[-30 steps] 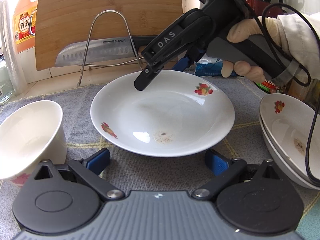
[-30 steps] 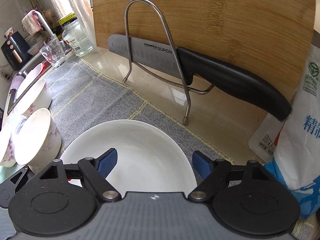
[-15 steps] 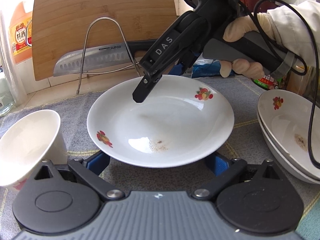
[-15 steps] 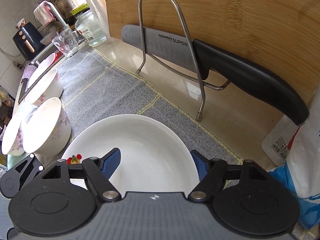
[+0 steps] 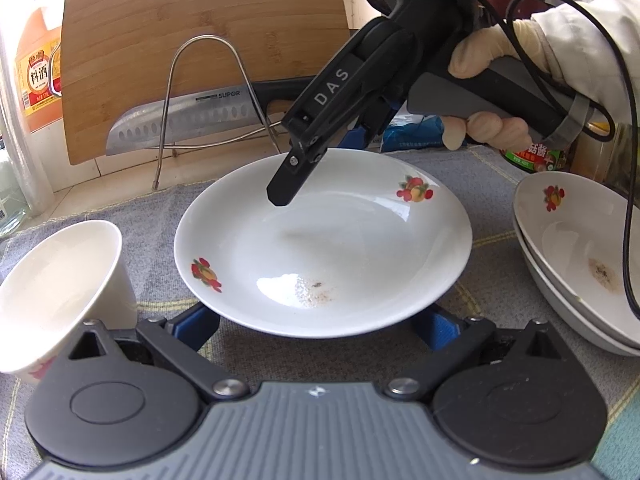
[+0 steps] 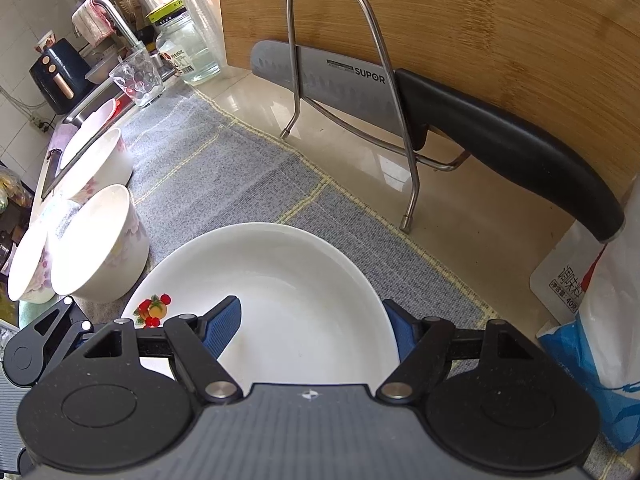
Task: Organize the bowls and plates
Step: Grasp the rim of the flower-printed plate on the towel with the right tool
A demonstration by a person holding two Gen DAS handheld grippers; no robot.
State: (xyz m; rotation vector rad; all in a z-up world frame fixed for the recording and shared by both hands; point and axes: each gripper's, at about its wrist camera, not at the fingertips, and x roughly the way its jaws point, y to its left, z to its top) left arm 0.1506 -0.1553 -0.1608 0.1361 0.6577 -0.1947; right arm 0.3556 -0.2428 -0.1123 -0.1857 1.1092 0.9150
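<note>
The shallow white ceramic plate with red fruit prints (image 5: 324,240) is sitting on the grey woven mat (image 5: 152,216) in the middle of the counter, between a white flared bowl (image 5: 60,292) towards the left edge and two stacked white plates (image 5: 576,256) towards the right edge. The right gripper (image 6: 312,328) is straddling the plate's far rim, its jaws having just been closing, one blue pad inside and one outside; I cannot tell whether they are pressing yet. The left gripper (image 5: 320,326) is waiting with jaws apart, flanking the near rim. A thin, glazed rim is likely to slip if pinched shallowly, and a tilting plate could knock the neighbouring bowl. The gloved right hand (image 5: 484,92) is angling its gripper steeply downward.
</note>
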